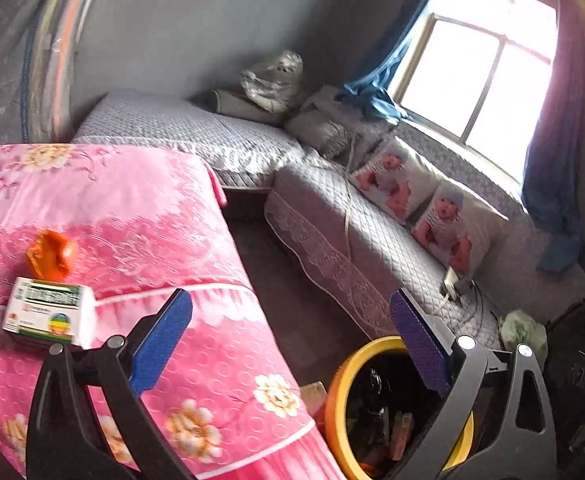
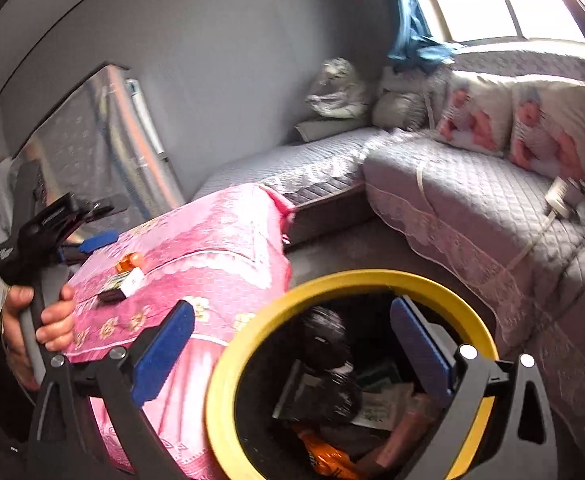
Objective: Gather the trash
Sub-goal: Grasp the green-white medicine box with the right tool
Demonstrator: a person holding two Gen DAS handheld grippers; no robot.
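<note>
My right tongs (image 2: 292,344) sit nearest the lens, blue pads spread wide with nothing between them, hanging right over the mouth of the yellow-rimmed bin (image 2: 332,280). Down inside the bin I can see a crumpled black bag (image 2: 330,356), some paper packets (image 2: 380,400) and an orange wrapper (image 2: 328,460). My left tongs (image 1: 290,340) are spread open too and hold nothing; in that view they hover over the edge of the pink floral cloth (image 1: 132,208) covering the desk, with the bin's rim (image 1: 338,396) just beside the cloth's hanging hem. On the cloth lie the pieces not yet picked up: a white and green box (image 1: 48,312) and, touching its far side, a crumpled orange wrapper (image 1: 52,254). From the right wrist I see my left hand (image 2: 32,328) gripping the handle beside the desk. Behind runs a grey quilted sofa (image 1: 332,220) with two baby-print cushions (image 1: 420,200) under the window (image 1: 484,80).
</note>
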